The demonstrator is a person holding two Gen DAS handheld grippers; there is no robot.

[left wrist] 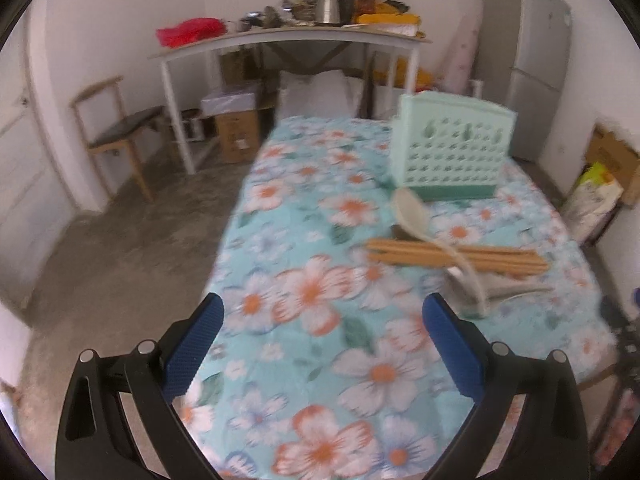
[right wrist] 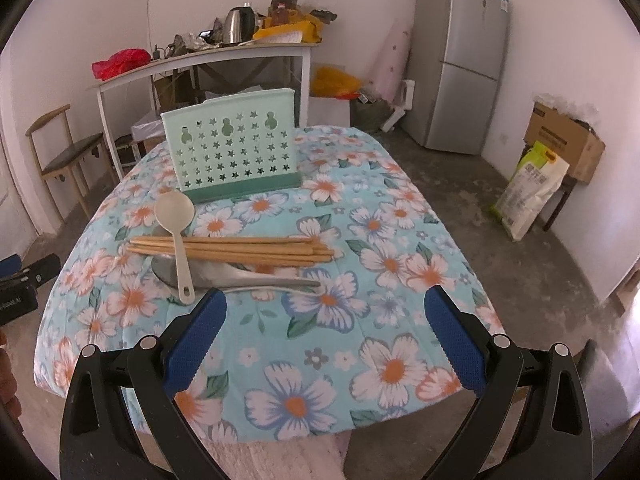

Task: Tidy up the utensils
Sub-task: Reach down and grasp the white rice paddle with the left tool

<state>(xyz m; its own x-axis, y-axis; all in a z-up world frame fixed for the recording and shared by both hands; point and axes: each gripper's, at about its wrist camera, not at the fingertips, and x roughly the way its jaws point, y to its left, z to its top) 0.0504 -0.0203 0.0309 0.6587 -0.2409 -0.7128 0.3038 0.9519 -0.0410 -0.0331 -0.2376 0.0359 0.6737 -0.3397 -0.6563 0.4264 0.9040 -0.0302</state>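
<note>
A mint-green utensil holder (right wrist: 234, 148) (left wrist: 452, 152) with star cut-outs stands upright on the floral table (right wrist: 360, 240). In front of it lie a bundle of wooden chopsticks (right wrist: 240, 249) (left wrist: 460, 258), a white plastic spoon (right wrist: 176, 232) (left wrist: 424, 220) resting across them, and a metal spoon (right wrist: 240, 278) (left wrist: 516, 294) underneath. My right gripper (right wrist: 325, 330) is open above the near table edge, just short of the utensils. My left gripper (left wrist: 323, 340) is open too, over the tablecloth (left wrist: 304, 280) to the left of the pile. Neither holds anything.
A white side table (right wrist: 208, 60) with a kettle (right wrist: 238, 24) and clutter stands behind, a wooden chair (right wrist: 60, 152) at left, a grey fridge (right wrist: 460, 60) at back right. A cardboard box (right wrist: 564, 140) and a rice bag (right wrist: 528, 188) sit on the concrete floor at right.
</note>
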